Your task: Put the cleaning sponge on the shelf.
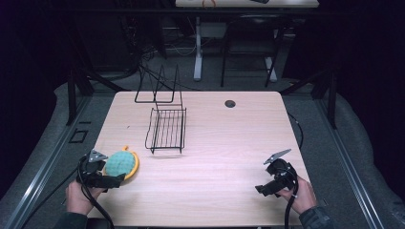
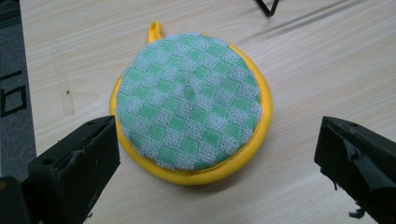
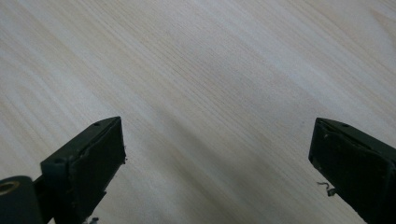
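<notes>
Round pot holder [image 2: 189,105] at the lower left of the table [image 1: 229,143], between the wide-open left gripper [image 2: 215,163].
It looks soft and light; pinch its yellow rim. Right gripper [image 3: 217,158] wide, empty.

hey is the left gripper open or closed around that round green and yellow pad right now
Open. In the left gripper view, the left gripper has its black jaws spread wide, either side of the round green-checked, yellow-rimmed pad, not touching it.

The table [image 1: 215,157] carries one round pot holder [image 1: 121,163], green-checked with a yellow rim, and one black wire rack [image 1: 165,128]. Two handheld grippers are present: one left gripper [image 1: 112,181] and one right gripper [image 1: 267,187], each with two black jaws.
</notes>
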Tool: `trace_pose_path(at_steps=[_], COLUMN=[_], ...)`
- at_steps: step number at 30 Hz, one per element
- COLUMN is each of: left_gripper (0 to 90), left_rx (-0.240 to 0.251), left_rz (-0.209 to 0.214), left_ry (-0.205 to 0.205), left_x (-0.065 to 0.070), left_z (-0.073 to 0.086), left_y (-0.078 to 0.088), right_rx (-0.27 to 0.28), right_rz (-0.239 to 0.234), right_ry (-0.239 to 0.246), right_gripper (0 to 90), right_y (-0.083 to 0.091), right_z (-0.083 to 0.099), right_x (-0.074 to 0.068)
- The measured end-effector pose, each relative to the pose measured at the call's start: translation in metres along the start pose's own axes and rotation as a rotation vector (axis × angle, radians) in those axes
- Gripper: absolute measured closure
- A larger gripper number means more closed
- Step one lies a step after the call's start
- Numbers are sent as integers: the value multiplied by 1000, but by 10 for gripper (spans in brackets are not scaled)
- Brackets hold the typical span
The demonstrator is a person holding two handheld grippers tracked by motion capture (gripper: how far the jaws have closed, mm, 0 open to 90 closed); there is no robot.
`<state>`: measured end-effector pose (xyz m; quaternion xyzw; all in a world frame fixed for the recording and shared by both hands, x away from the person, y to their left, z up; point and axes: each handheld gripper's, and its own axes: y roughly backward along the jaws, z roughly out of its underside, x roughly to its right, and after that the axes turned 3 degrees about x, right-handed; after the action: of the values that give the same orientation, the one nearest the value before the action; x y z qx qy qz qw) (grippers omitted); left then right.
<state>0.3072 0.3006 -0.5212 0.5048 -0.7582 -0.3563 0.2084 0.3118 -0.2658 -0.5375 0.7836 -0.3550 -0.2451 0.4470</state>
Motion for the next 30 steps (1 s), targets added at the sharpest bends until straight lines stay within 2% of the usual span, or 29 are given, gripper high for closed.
trace_pose_path(at_steps=[5, 8, 19, 23, 30], left_gripper=[2, 2, 2, 2, 0], left_rx=[21, 27, 28, 44, 35], left_rz=[8, 34, 21, 11, 9], left_ry=[3, 13, 20, 33, 44], left_x=[-1, -3, -9, -14, -19], left_z=[-4, -8, -16, -20, -22], left_y=[-3, -9, -19, -22, -27], right_rx=[3, -1, -3, -2, -4], right_rz=[4, 2, -5, -6, -8], right_ry=[12, 7, 6, 6, 6], right_gripper=[32, 32, 36, 37, 37], right_y=[-1, -1, -1, -1, -1], right_z=[0, -1, -1, -1, -1], right_x=[0, -1, -1, -1, -1])
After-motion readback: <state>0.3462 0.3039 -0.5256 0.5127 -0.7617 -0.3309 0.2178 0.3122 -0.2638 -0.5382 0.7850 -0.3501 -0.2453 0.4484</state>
